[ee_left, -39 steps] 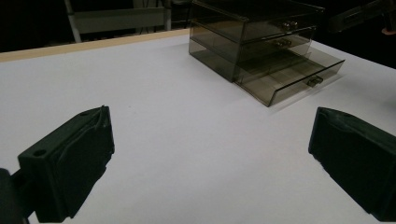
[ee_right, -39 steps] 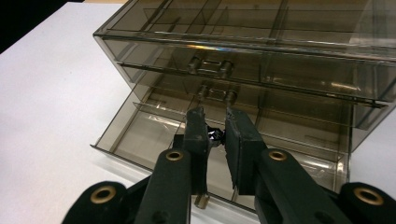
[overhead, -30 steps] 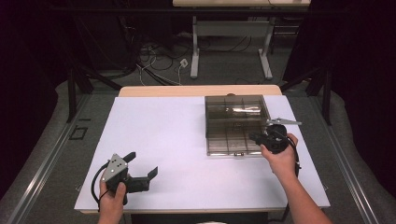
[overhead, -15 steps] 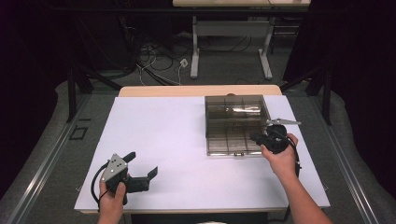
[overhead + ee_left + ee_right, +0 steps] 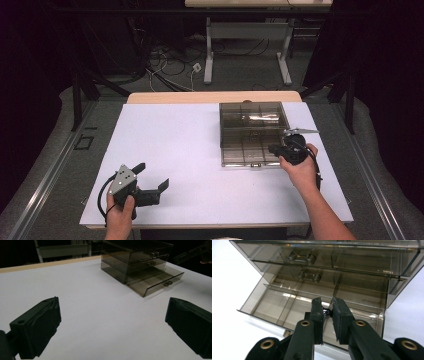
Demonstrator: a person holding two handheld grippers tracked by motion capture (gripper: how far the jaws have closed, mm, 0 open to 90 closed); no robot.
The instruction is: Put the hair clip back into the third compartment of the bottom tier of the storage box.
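One white table [image 5: 200, 150] bears a smoky drawer box [image 5: 252, 130]; right fingers [image 5: 322, 312] pinch something small and dark, left fingers [image 5: 37, 327] spread.

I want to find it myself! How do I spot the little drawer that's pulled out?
Look at the white table, then the smoky see-through drawer box on its far right part. The open drawer is the bottom one, sticking out toward the person, under two shut drawers, with the right hand-held gripper over it.

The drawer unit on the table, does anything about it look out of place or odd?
Only that the bottom drawer of the smoky clear drawer unit stands pulled out and looks empty, while the two drawers above are pushed in. Nothing looks spilled or damaged.
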